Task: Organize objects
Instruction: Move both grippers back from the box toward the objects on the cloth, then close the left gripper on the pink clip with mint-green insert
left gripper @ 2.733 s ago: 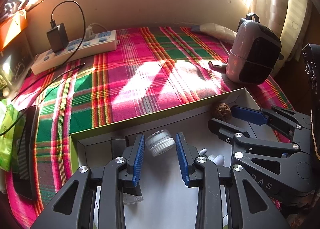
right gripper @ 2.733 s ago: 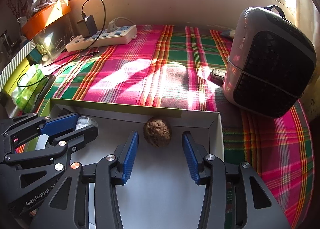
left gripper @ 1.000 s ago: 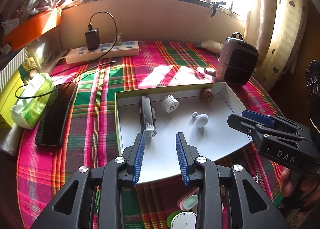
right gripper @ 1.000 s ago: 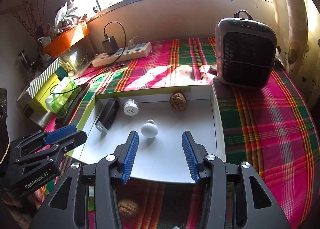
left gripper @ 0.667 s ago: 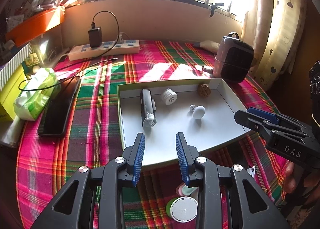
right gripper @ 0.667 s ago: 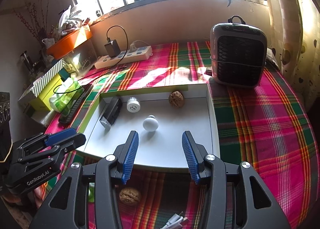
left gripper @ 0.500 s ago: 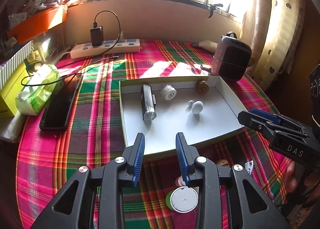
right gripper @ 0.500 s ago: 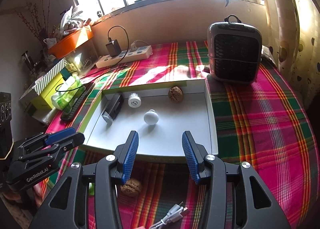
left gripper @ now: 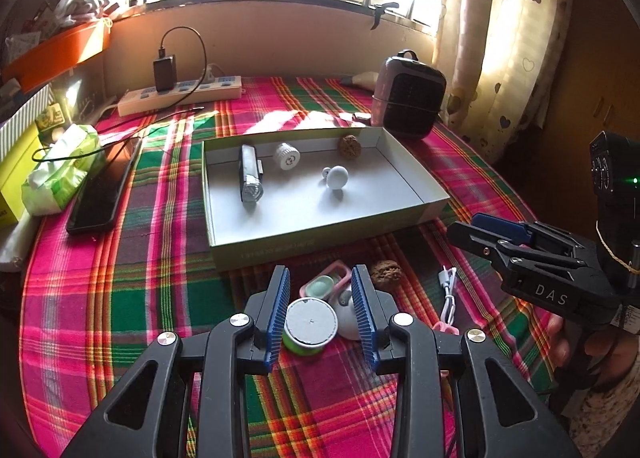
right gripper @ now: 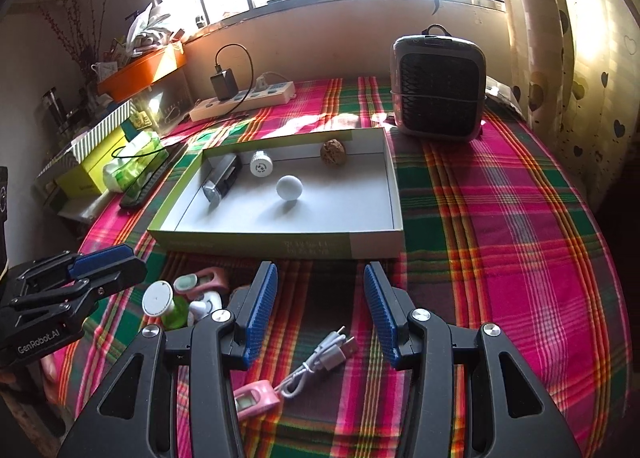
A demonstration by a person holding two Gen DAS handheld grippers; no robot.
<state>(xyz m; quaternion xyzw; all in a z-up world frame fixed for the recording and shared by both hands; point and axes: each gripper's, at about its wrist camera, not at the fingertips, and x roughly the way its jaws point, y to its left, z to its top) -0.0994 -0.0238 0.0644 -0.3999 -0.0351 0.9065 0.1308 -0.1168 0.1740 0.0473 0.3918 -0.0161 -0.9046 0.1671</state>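
1. Both grippers now backed off from box (right gripper: 280, 246) to near side; earlier right over its contents.
2. Left gripper (left gripper: 322, 308) part open, empty, above green bottle (left gripper: 310, 328).
3. Right gripper (right gripper: 318, 310) part open, empty, above white cable (right gripper: 320, 364).
4. Walnut (right gripper: 333, 152), bulb (right gripper: 289, 187) already boxed; loose walnut (left gripper: 386, 270), pink items near box still pending, probably next.

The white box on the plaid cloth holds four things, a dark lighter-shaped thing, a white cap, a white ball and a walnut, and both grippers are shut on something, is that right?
Not quite. The white box does hold those four things, but neither gripper grips anything. In the right wrist view the right gripper stands open above the cloth; in the left wrist view the left gripper is open too, its pads clear of the green bottle below.
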